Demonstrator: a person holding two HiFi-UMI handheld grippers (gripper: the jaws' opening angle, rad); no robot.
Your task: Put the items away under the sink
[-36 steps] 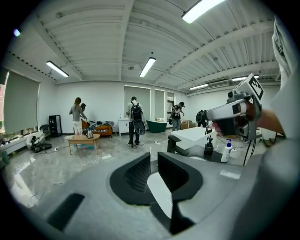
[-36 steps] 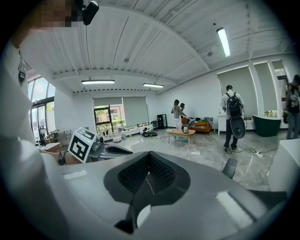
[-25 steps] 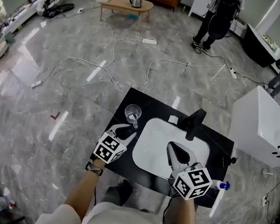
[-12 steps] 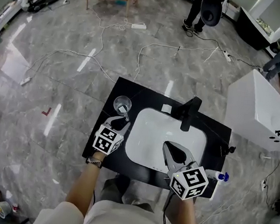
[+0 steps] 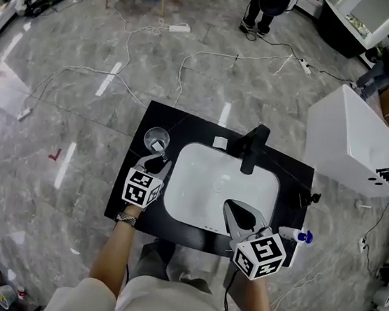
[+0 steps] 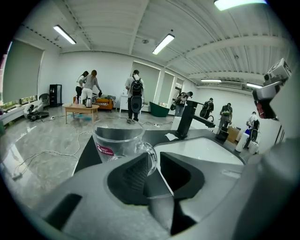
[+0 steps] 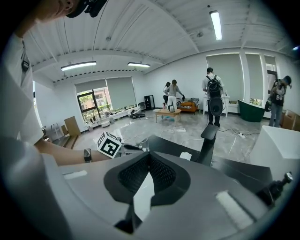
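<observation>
A clear glass mug (image 5: 155, 139) with a red label stands on the black countertop (image 5: 295, 192), left of the white sink (image 5: 218, 189). My left gripper (image 5: 156, 161) reaches it from the near side. In the left gripper view the mug (image 6: 117, 140) fills the middle and its handle lies between the jaws of that gripper (image 6: 152, 157). The jaws have just been closing and still stand apart, with a gap beside the handle. My right gripper (image 5: 234, 208) hovers shut over the sink's front right, and nothing is in it (image 7: 149, 157).
A black faucet (image 5: 252, 148) rises behind the basin, with a small white item (image 5: 220, 142) beside it. A white bottle with a blue cap (image 5: 294, 235) lies at the counter's right end. A white box (image 5: 354, 146) stands to the right. Cables cross the floor.
The left gripper has sunk toward the mug, and its jaws have narrowed round the handle. The right gripper has dropped a little over the sink and stayed shut.
</observation>
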